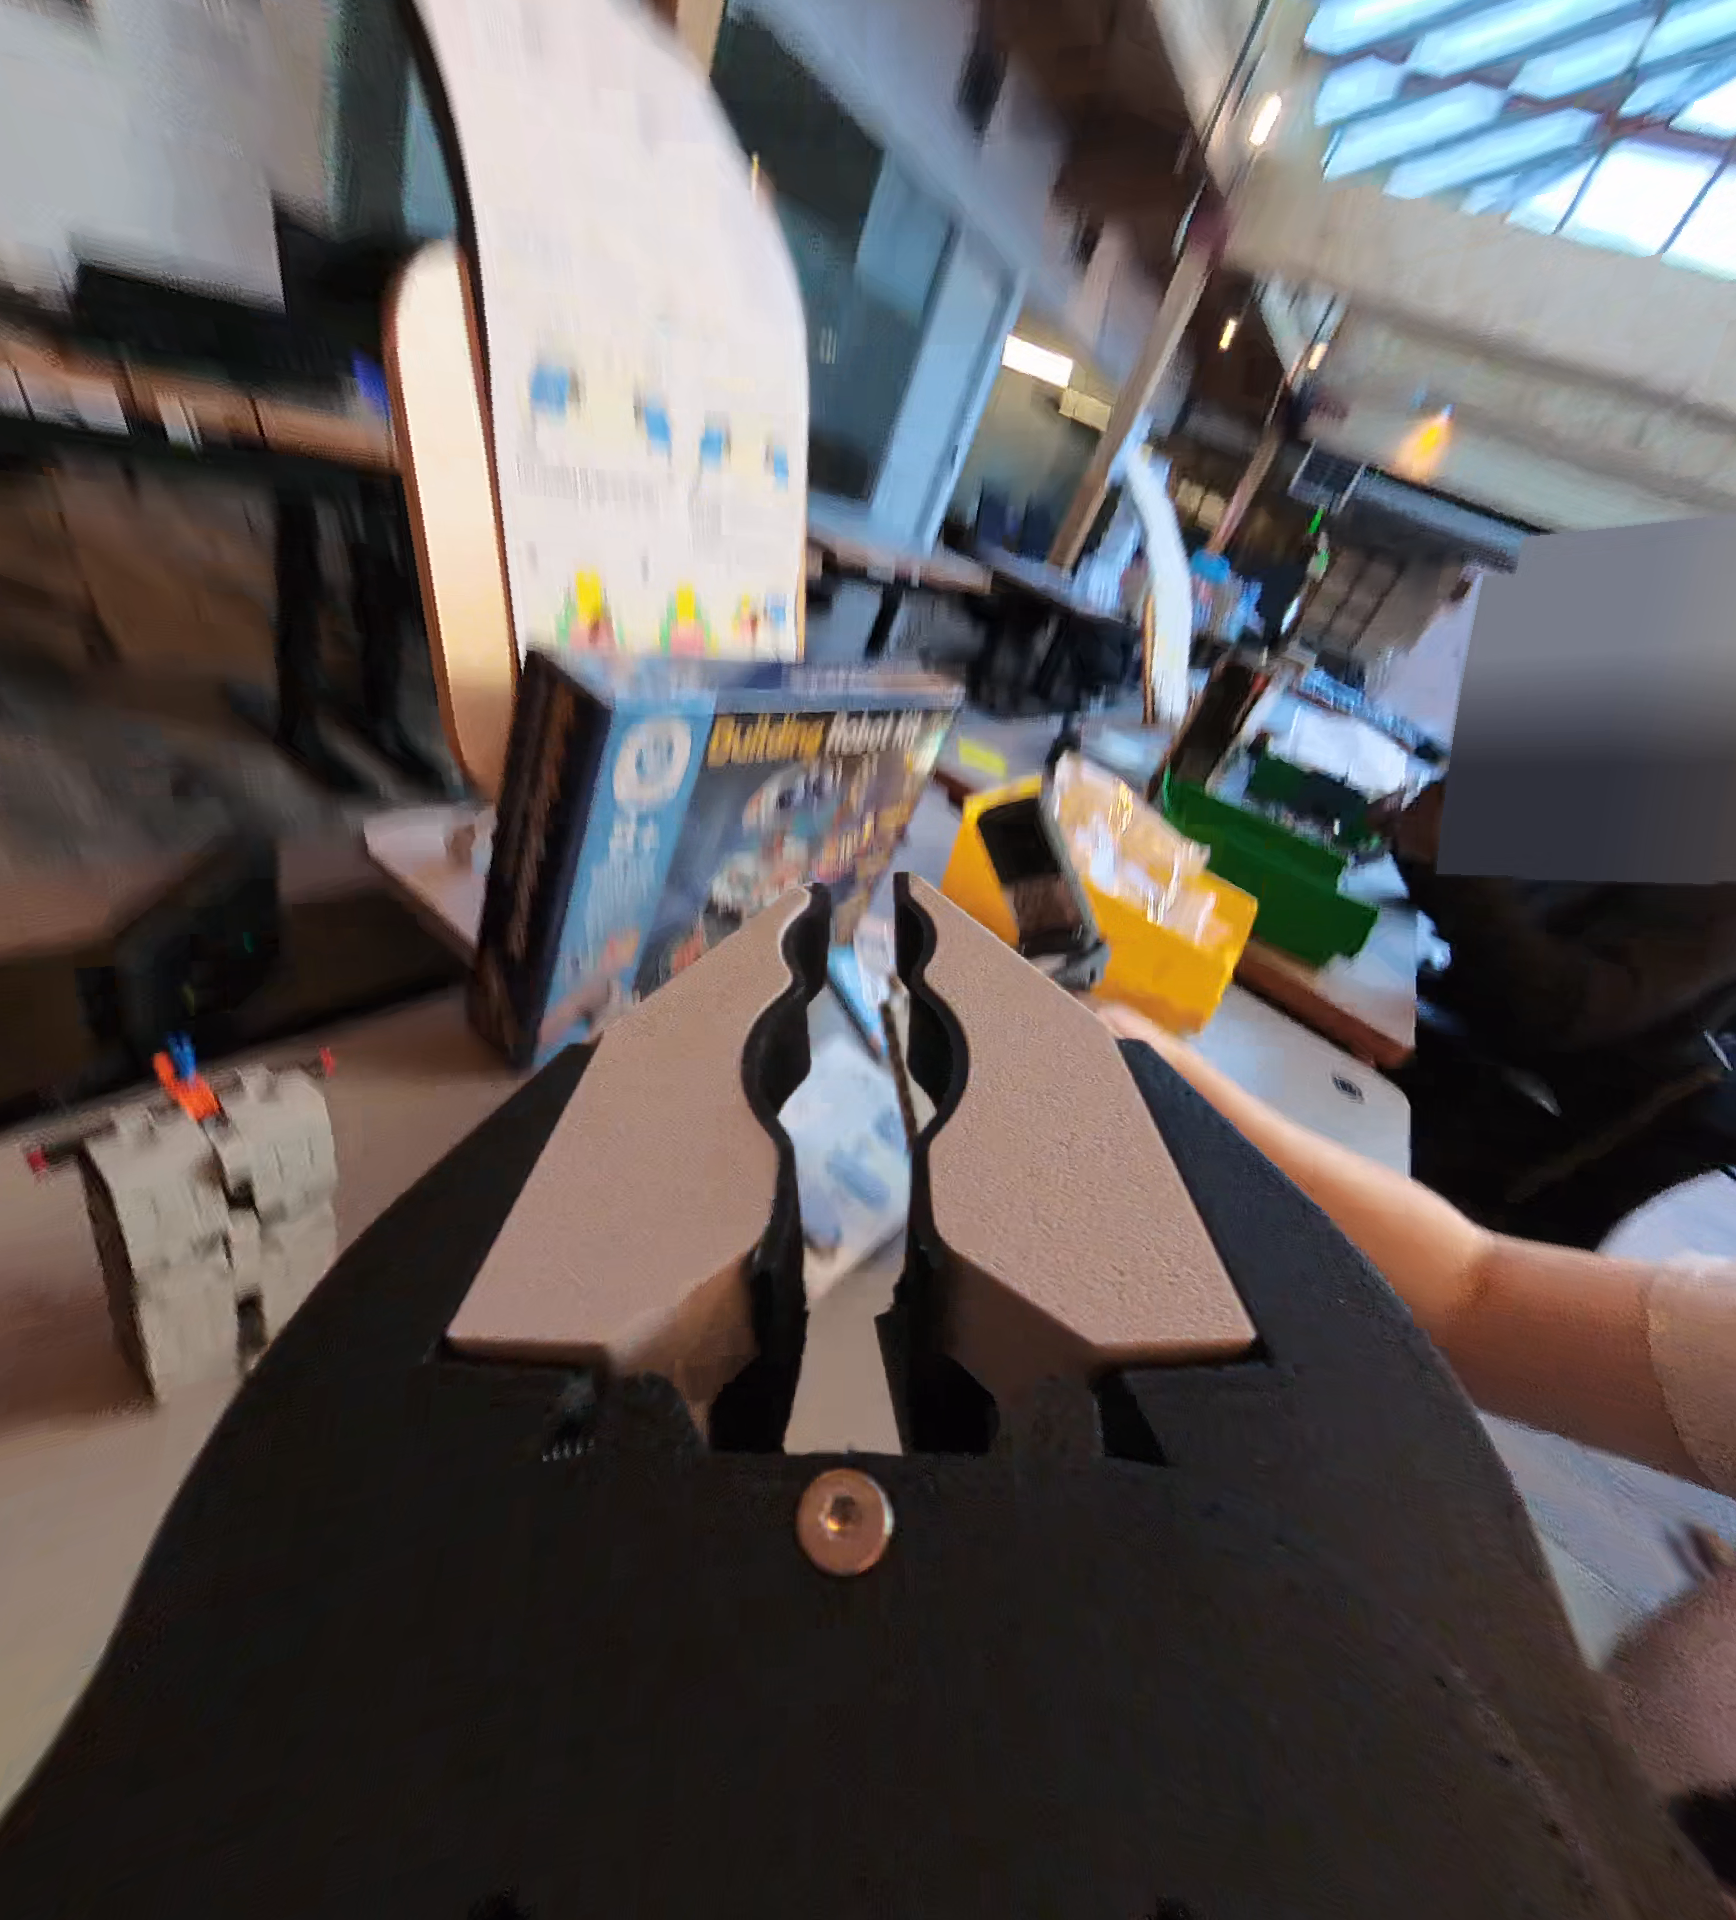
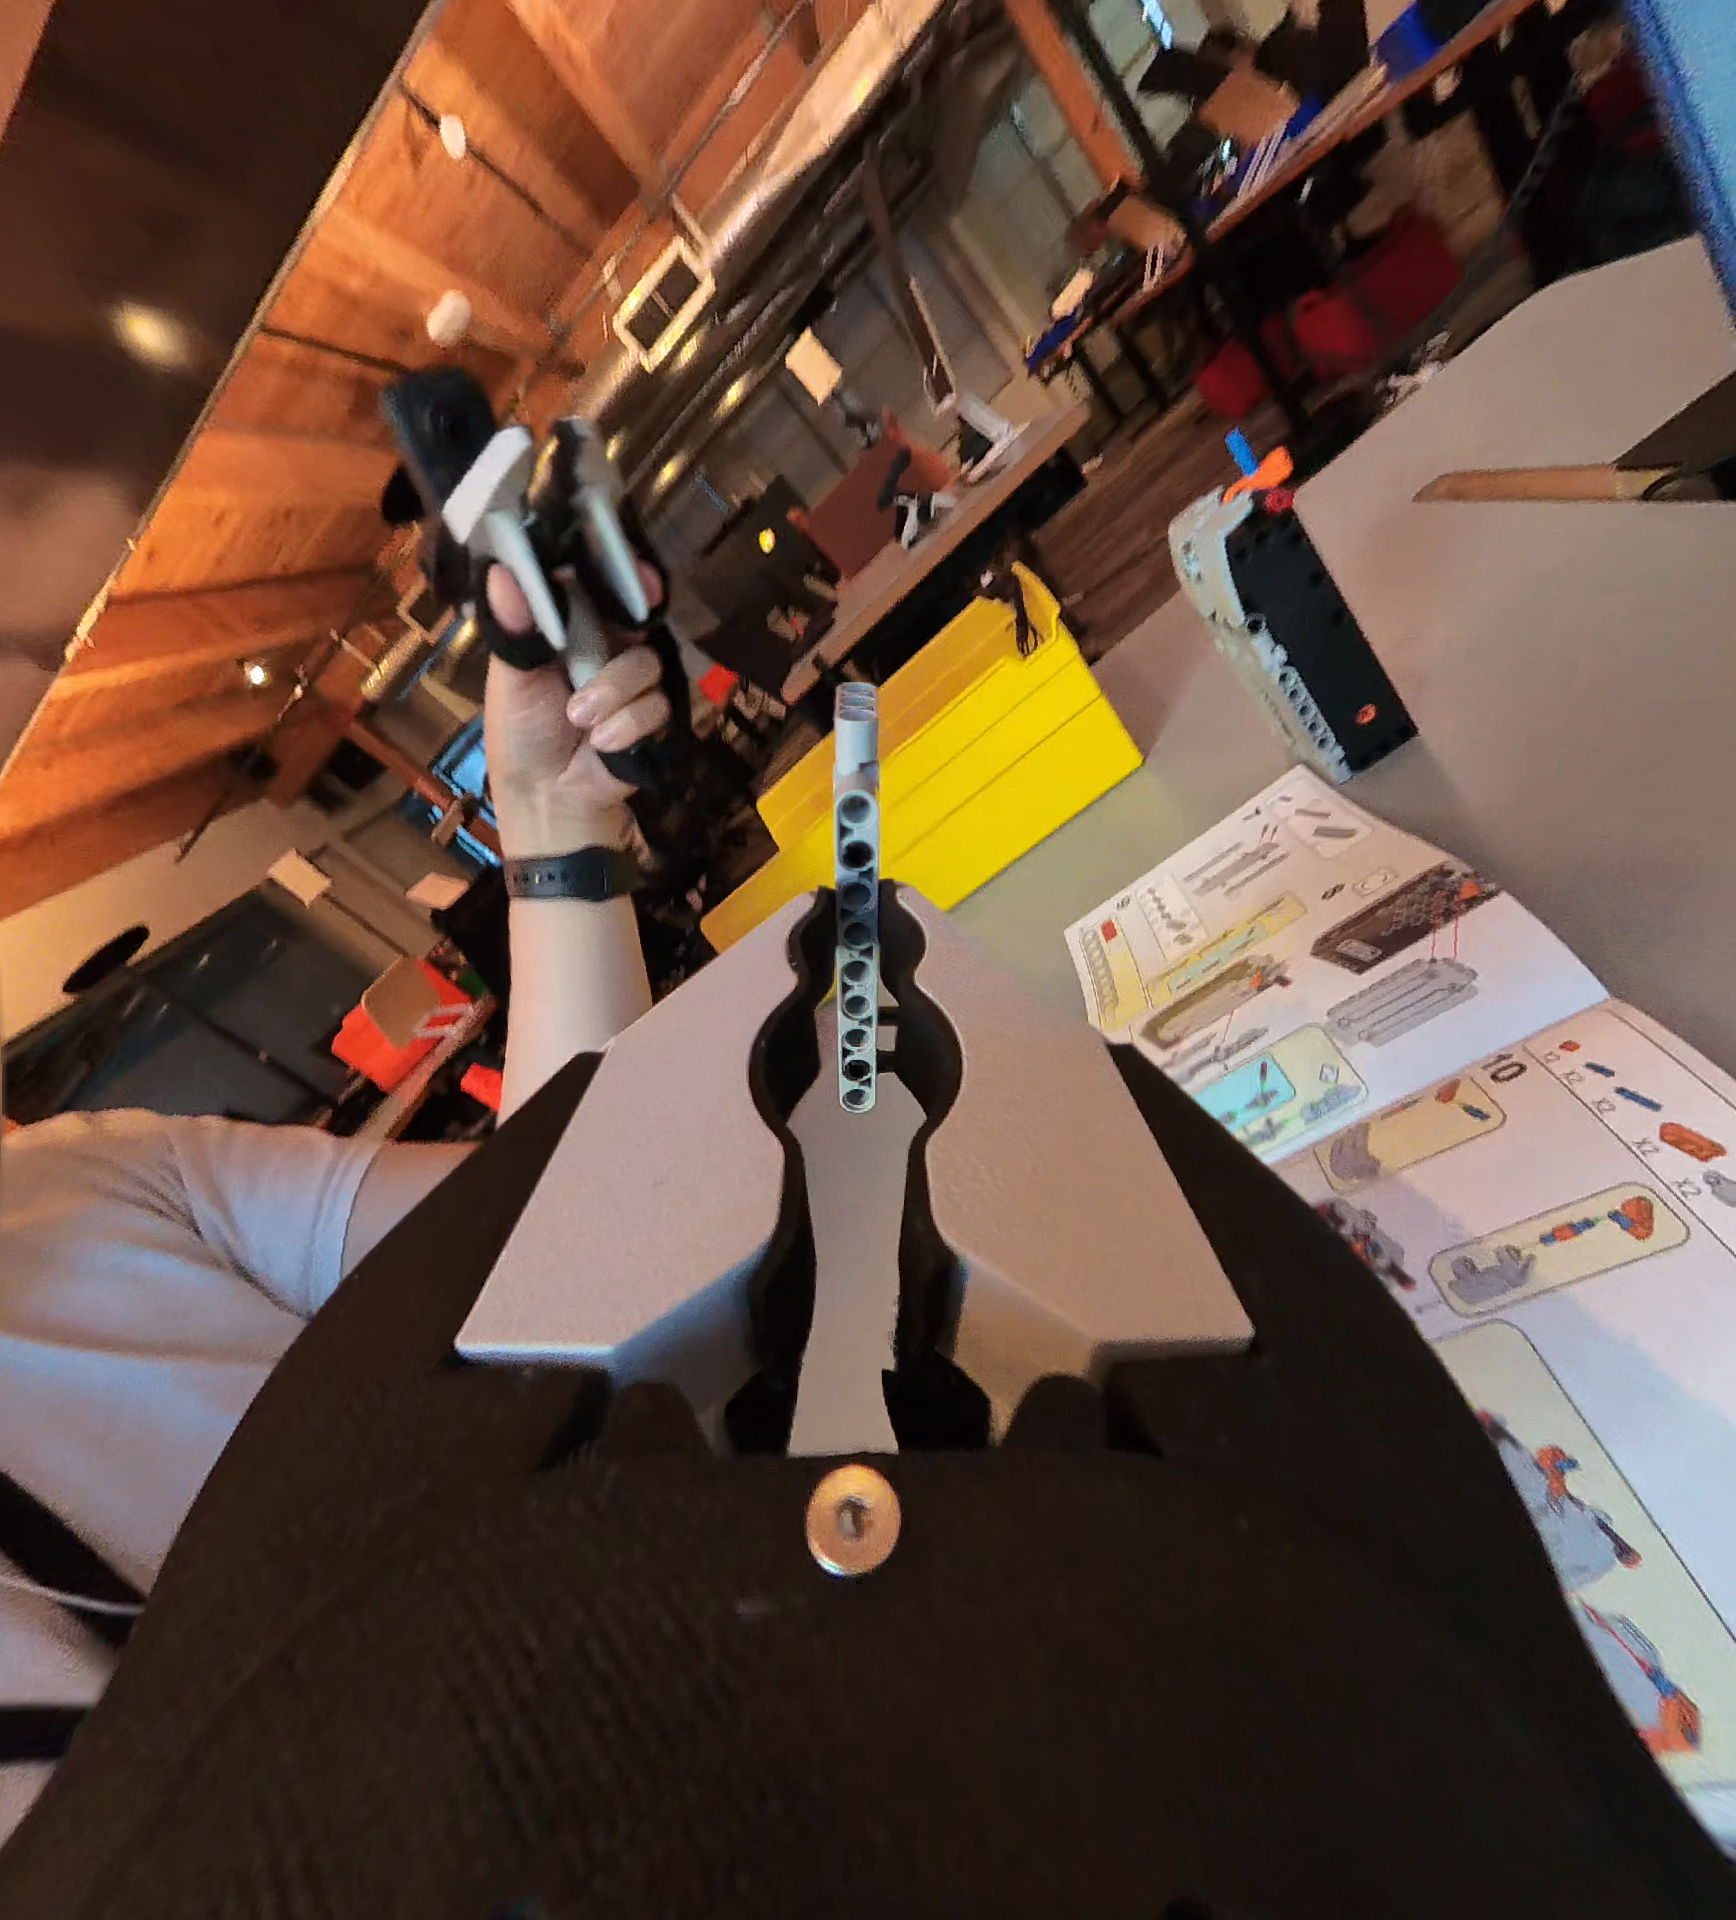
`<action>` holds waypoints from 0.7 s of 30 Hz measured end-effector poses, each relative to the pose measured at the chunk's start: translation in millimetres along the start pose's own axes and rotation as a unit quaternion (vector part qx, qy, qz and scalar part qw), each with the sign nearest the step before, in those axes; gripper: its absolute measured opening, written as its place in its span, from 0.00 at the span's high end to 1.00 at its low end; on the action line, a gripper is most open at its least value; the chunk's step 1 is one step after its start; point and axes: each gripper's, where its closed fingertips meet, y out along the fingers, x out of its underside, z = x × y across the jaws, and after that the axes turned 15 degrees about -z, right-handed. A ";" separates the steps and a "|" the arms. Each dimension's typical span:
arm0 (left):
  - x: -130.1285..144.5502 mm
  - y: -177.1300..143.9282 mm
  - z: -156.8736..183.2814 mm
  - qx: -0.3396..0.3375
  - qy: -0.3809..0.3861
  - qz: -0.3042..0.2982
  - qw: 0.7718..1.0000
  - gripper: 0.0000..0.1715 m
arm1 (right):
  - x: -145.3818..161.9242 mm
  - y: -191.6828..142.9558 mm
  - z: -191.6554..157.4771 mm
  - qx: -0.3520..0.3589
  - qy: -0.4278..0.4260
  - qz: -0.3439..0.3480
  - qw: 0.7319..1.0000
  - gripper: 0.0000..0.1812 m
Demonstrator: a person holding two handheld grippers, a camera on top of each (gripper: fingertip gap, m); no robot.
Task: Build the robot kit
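A grey perforated beam point(image 2: 856, 935), a building-kit part with a row of round holes, is clamped edge-on between the jaws of the right gripper point(image 2: 856, 914); its far end, which carries a short ribbed connector, projects past the fingertips. Below and to the right of that gripper, an open instruction booklet point(image 2: 1446, 1132) is spread flat on the pale worktop point(image 2: 1591, 665). Farther along the worktop a partly built model point(image 2: 1279, 623) of grey and black pieces with orange and blue bits on top is seen, and a yellow bin point(image 2: 957, 758) lies beyond the beam. In the same view the left gripper point(image 2: 542, 520) is held up in the air in a person's hand point(image 2: 573, 727), a dark band being worn on the wrist. In the left wrist view, which is heavily motion-blurred, the left gripper point(image 1: 862, 904) is seen with its jaws parted by a narrow gap and nothing gripped between them. Ahead of it a kit box point(image 1: 698, 852) stands leaning on the worktop point(image 1: 2, 1455), the model point(image 1: 209, 1205) is set off to the left, and a yellow bin point(image 1: 1155, 935) and a green bin point(image 1: 1269, 873) are placed to the right. A bare forearm point(image 1: 1363, 1195) reaches across from the right.
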 end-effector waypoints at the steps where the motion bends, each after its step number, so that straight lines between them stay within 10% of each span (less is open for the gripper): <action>1: -11.0 -12.2 6.9 -0.003 0.021 0.035 0.999 0.95 | -3.8 0.3 -0.9 -0.004 0.003 0.016 1.000 0.97; 8: -1.8 -34.3 -5.9 -0.124 0.027 -0.012 0.992 0.93 | -15.9 9.2 -20.9 -0.003 -0.052 0.054 0.997 0.97; 21: -2.8 -57.8 0.4 -0.145 0.020 -0.010 0.989 0.85 | -12.5 9.7 -2.5 0.061 -0.084 0.046 0.994 0.97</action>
